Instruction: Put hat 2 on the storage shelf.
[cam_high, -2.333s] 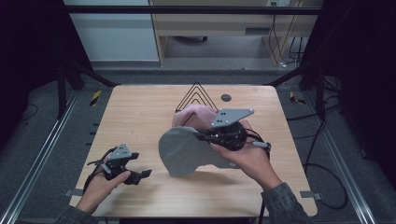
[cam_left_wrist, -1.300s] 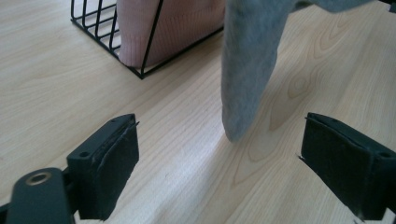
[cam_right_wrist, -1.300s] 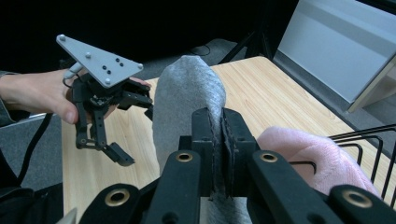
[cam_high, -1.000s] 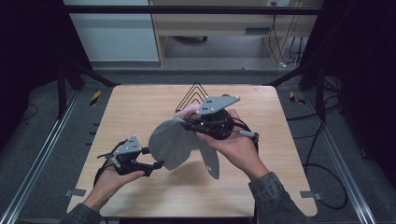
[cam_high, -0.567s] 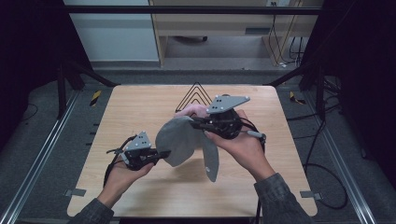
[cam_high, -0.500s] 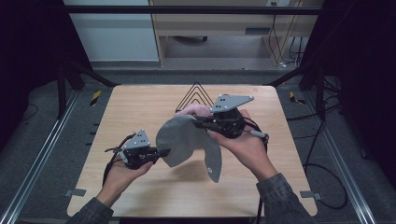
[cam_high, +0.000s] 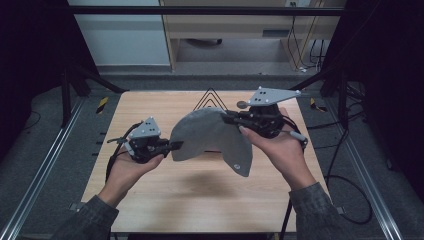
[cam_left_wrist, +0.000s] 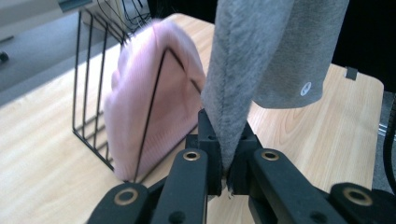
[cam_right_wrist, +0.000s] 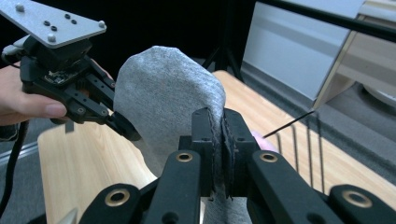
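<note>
A grey knit hat (cam_high: 210, 135) hangs in the air over the wooden table (cam_high: 200, 200), stretched between both grippers. My left gripper (cam_high: 175, 146) is shut on its left edge; in the left gripper view the grey fabric (cam_left_wrist: 252, 56) rises from between the closed jaws of that gripper (cam_left_wrist: 226, 158). My right gripper (cam_high: 227, 117) is shut on the hat's upper right edge, and the right gripper view shows the cloth (cam_right_wrist: 168, 93) pinched in its jaws (cam_right_wrist: 219, 140), with the left gripper (cam_right_wrist: 123, 128) beyond. A loose flap with a small white logo (cam_left_wrist: 306, 88) hangs down.
A black wire rack (cam_high: 209, 97) stands at the table's far middle. A pink knit hat (cam_left_wrist: 154, 98) sits in the rack (cam_left_wrist: 88, 79). Metal frame rails run along both sides of the table. Cables trail on the floor to the right.
The left gripper came in from the left front, closed on the grey hat's left edge and rose. The right gripper lifted the hat off the table and shifted right, spreading it.
</note>
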